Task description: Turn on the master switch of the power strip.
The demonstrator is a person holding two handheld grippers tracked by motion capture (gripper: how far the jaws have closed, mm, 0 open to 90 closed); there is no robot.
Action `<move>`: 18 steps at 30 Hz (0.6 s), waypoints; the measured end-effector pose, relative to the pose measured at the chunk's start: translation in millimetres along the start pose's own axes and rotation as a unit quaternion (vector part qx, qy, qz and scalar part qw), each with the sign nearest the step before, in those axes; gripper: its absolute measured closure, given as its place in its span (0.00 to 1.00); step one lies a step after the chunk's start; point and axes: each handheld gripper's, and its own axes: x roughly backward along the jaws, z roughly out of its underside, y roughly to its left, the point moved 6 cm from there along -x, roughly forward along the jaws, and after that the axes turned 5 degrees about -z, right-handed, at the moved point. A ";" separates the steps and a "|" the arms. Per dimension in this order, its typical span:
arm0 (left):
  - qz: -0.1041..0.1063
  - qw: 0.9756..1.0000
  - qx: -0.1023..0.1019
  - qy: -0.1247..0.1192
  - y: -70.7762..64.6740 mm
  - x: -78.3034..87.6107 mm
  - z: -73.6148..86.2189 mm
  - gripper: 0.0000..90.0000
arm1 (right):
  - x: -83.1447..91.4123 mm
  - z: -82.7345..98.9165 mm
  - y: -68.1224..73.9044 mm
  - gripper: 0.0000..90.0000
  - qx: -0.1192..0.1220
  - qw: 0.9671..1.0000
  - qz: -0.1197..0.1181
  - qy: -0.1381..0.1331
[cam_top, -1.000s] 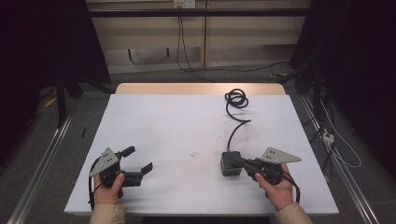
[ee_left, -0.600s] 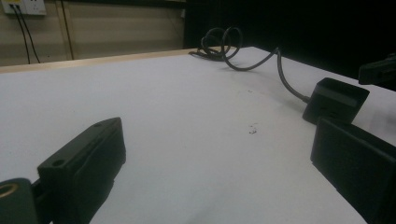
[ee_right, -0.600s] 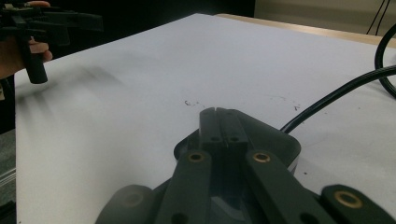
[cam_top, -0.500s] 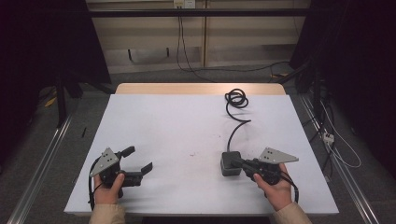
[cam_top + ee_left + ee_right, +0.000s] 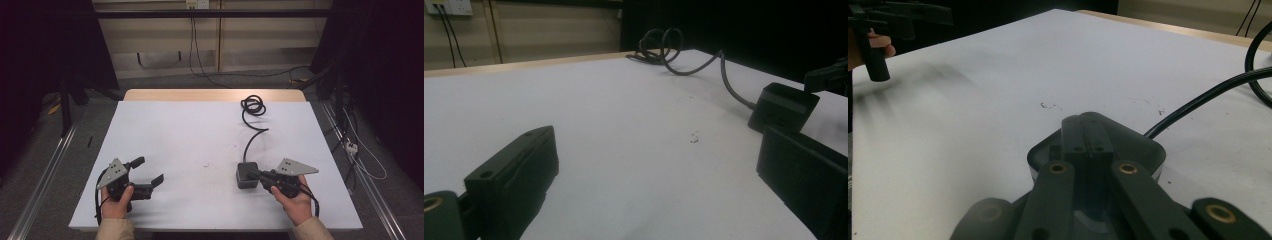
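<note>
Your right gripper (image 5: 256, 174) sits at the near right of the white table (image 5: 200, 130), held in your right hand (image 5: 295, 200), and its jaws are pressed together with nothing between them. In the right gripper view the two black jaws meet tip to tip directly above the dark adapter block (image 5: 1098, 145), so the closed tips lie over its top face; whether they actually press on it you cannot tell from here. In the high view that adapter block (image 5: 247, 174) lies flat on the table just in front of your right gripper, at the near right part of the surface. Its black cable (image 5: 252, 132) runs away from the block toward the far edge of the table, bends once and ends in a loose coil near the far right. Your left gripper (image 5: 148, 173) rests at the near left of the table in your left hand (image 5: 117, 202), well apart from the block. Its jaws stand wide apart and hold nothing: in the left gripper view bare table shows between the two black jaws, with the adapter block (image 5: 784, 106) farther off at the right and the cable (image 5: 704, 67) leading to its coil beyond. A few small dark marks (image 5: 205, 164) sit on the table between your two grippers.
</note>
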 end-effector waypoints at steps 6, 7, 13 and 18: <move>0.000 1.000 0.001 0.000 -0.1 -0.3 0.1 0.03 | -0.2 0.2 -0.5 1.00 0.003 1.000 0.001 0.001; 0.000 1.000 -0.001 0.000 0.1 -0.2 0.1 0.03 | -0.3 0.3 -0.5 1.00 0.003 1.000 0.001 0.001; 0.000 1.000 0.000 0.000 0.3 -0.2 0.1 0.03 | -1.4 1.2 -0.4 1.00 0.009 1.000 0.001 0.005; -0.001 1.000 -0.001 -0.001 0.6 0.2 -0.4 0.03 | -1.9 1.0 0.2 1.00 0.014 1.000 0.002 0.006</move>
